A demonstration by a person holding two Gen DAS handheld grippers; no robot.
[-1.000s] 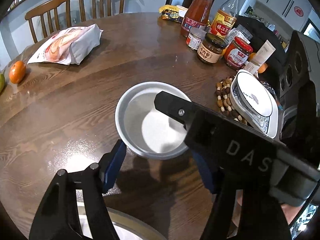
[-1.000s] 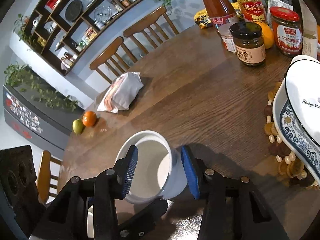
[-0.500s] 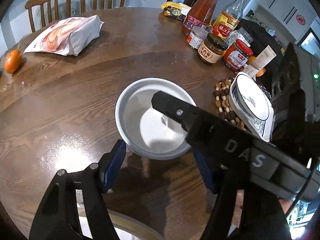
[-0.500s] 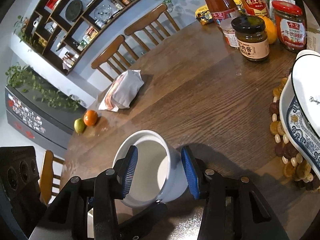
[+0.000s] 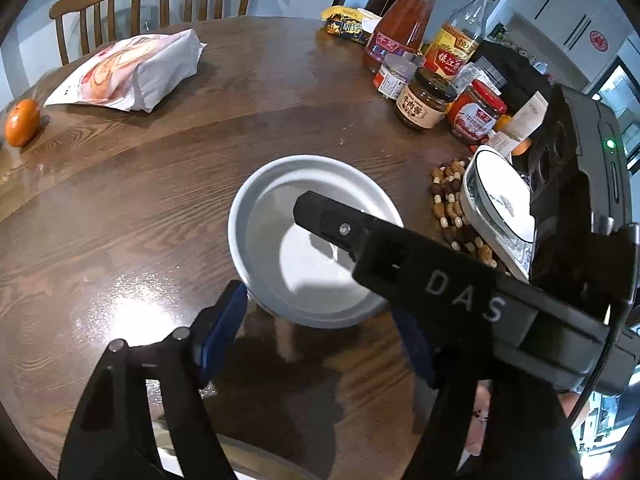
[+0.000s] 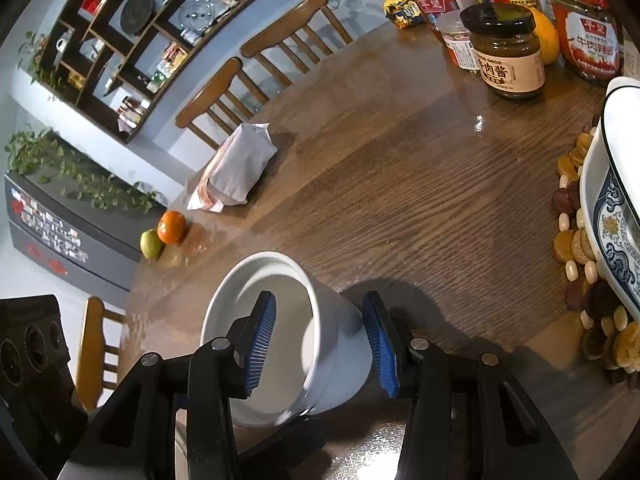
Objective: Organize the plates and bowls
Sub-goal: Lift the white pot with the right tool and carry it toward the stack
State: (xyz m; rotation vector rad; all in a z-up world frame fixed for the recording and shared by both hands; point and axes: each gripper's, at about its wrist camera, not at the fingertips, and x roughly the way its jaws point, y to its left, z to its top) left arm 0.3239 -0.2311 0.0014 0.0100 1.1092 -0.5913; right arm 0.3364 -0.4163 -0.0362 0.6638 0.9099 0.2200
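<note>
Left view first: left gripper (image 5: 316, 336) spread wide, bowl (image 5: 312, 240) between its pads, contact unclear. Right gripper's finger lies across the bowl mouth. Risk: bowl tips if the two pull apart. Table (image 5: 160, 200) bare to the left; jars (image 5: 426, 98) and stacked plates (image 5: 500, 200) crowd right.

Right view: right gripper (image 6: 320, 340) straddles the bowl (image 6: 280, 320) wall, one pad inside, one outside, gap visible; no firm hold. Slip likely.

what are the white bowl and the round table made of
Plain white bowl: looks like glazed ceramic, judging by its smooth, softly shiny, thick-rimmed wall; melamine cannot be ruled out. Round dark brown table: wood or wood veneer with a glossy lacquer, shown by the grain lines and bright glare patch.
</note>
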